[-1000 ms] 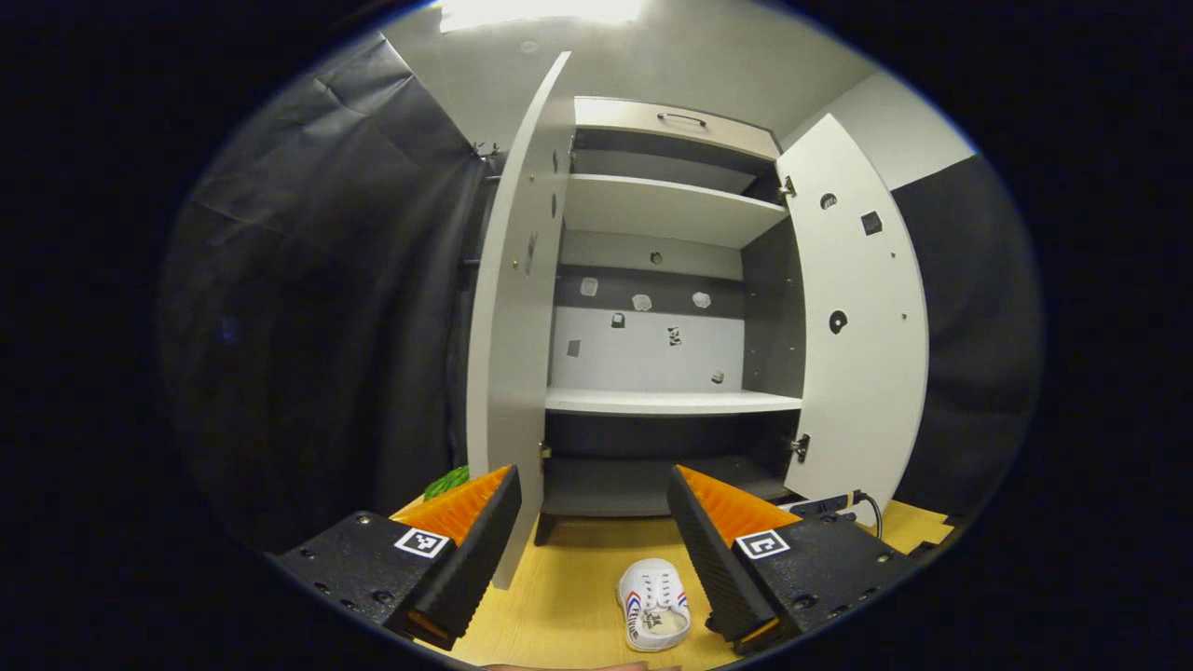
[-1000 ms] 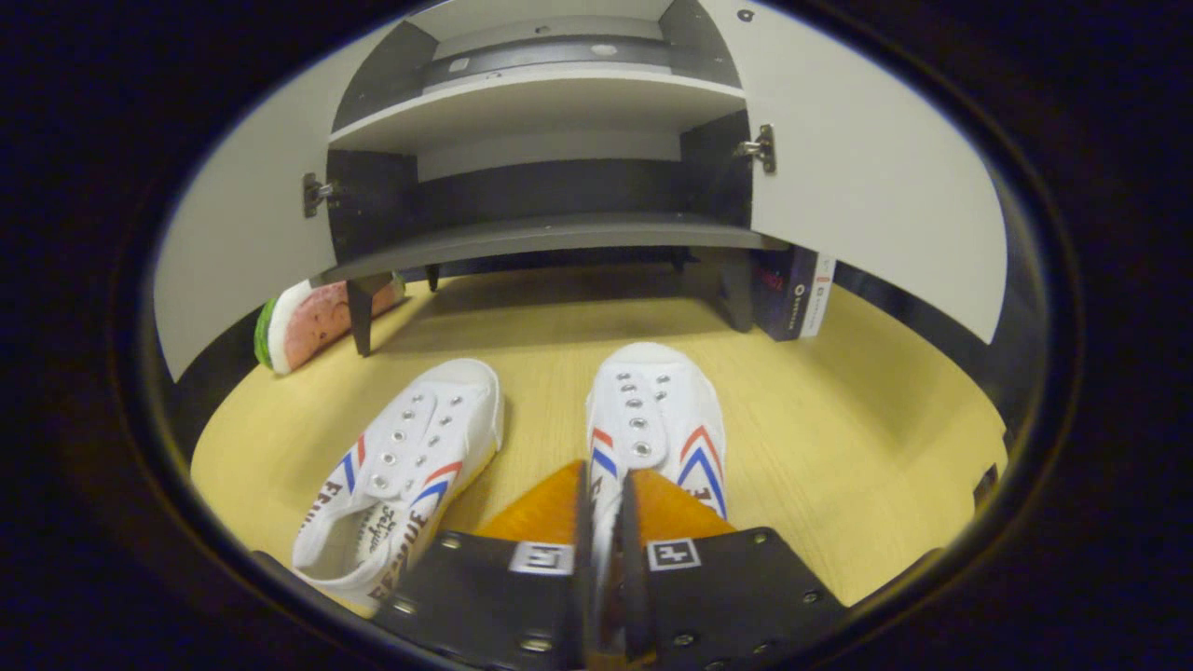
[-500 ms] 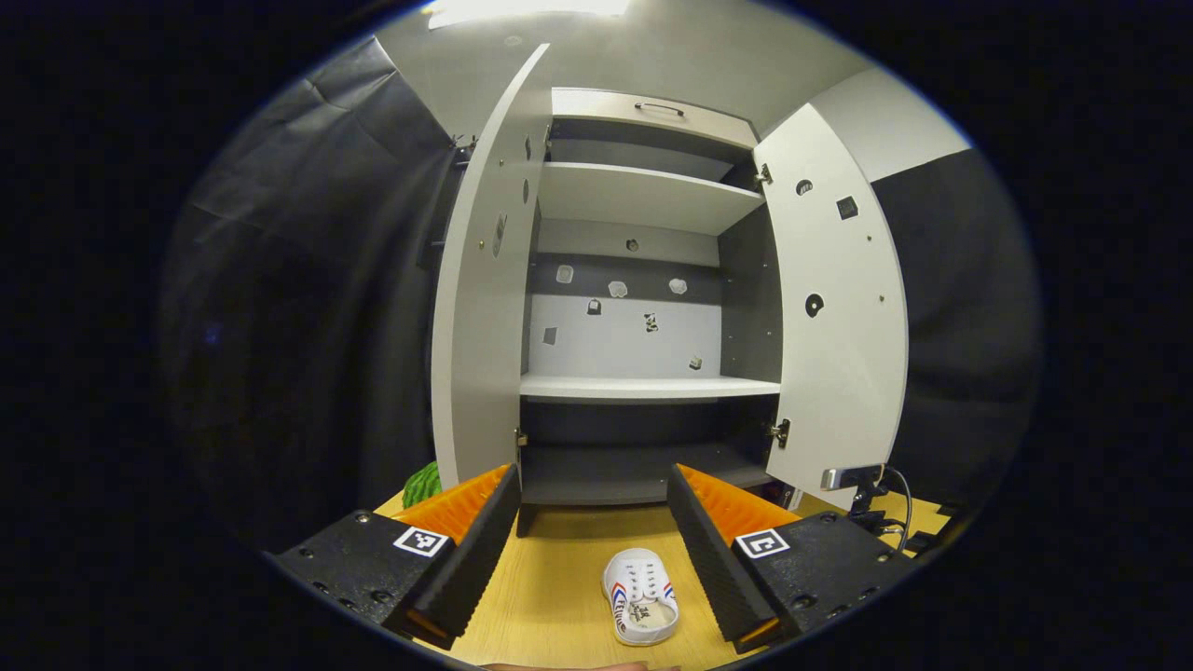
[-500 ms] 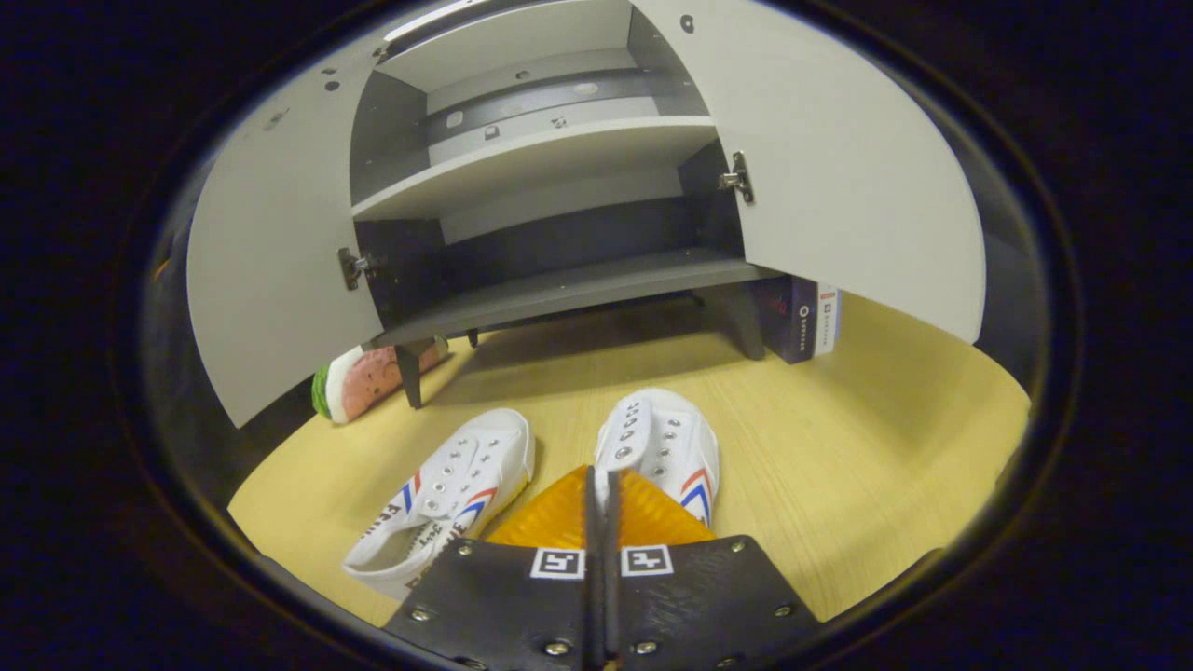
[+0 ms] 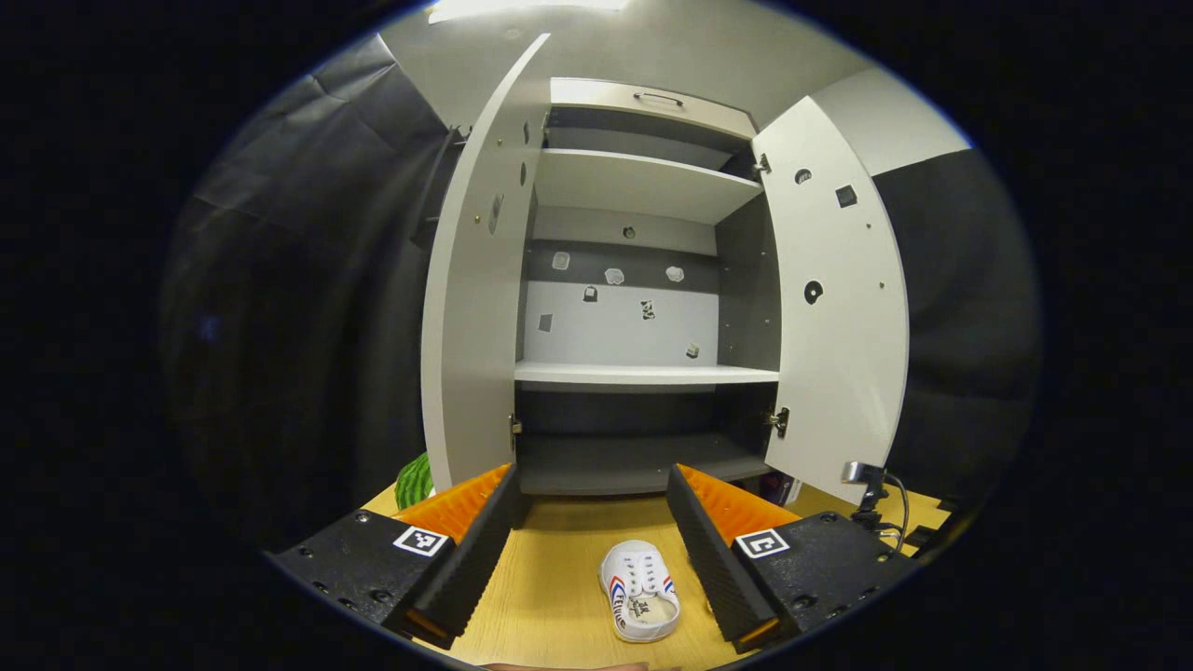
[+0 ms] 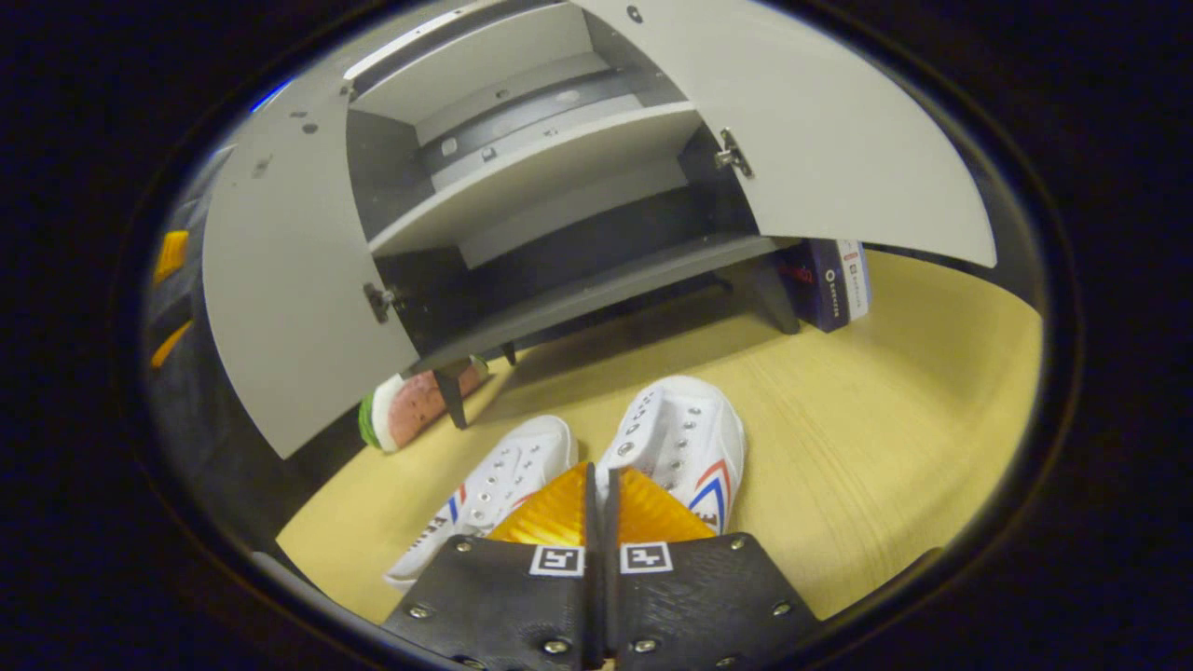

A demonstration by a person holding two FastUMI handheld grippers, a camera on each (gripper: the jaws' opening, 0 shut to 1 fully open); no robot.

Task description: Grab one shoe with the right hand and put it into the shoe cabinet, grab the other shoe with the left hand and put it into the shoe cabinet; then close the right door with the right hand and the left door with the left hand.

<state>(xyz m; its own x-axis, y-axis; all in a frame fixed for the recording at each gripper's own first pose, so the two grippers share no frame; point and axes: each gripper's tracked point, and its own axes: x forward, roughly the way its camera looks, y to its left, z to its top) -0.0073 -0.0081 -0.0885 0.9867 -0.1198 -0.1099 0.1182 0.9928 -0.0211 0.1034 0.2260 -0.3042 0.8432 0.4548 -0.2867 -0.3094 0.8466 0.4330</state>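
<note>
matt cabinet [image 5: 843,308], wood-grain floor [image 6: 867,419], canvas shoe [image 6: 685,447]

Left gripper [image 5: 589,550] level, fingers spread wide apart. Right gripper [image 6: 598,508] tilted downward, fingers pressed nearly together, clamped.

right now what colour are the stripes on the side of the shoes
Red and blue chevron stripes on the white shoes, clearest in the right gripper view.

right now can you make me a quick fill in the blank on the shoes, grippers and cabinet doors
1. Both doors of the shoe cabinet stand ____.
2. The right gripper is shut on a white ____.
3. The left gripper hangs ____ above the other shoe on the floor.
4. A toy slice of ____ lies beside the cabinet's leg.

Missing words: open; shoe; open; watermelon
</note>
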